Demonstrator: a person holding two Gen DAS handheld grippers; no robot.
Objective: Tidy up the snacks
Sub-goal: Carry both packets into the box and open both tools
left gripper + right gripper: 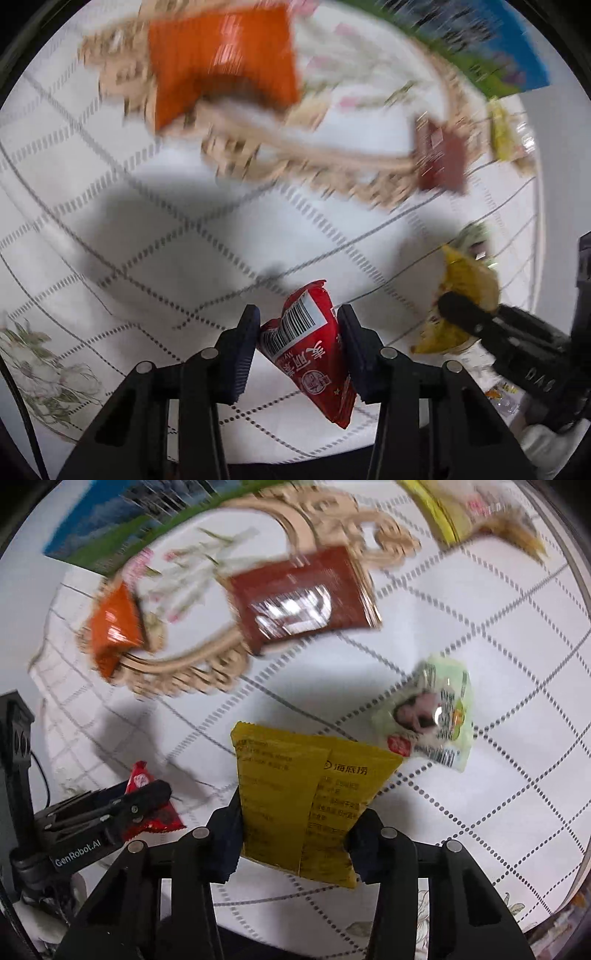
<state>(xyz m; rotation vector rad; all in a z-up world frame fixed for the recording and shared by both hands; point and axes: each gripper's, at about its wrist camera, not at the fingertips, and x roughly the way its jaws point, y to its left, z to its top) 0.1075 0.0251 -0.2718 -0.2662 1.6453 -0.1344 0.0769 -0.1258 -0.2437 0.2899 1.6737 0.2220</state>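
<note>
Left gripper [297, 341] clamps a red snack packet [314, 354]; right gripper [295, 834] clamps a yellow snack packet [310, 805]; both are raised above the tablecloth [498, 701], short of the ornate tray [207, 664] holding orange [112, 635] and brown packets [303, 598]; green packet [432, 716] lies beside the tray

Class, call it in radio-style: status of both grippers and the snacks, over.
Left gripper shut on red packet. Right gripper shut on yellow packet. Orange packet and brown packet on tray; green packet loose. Nothing blocking.
</note>
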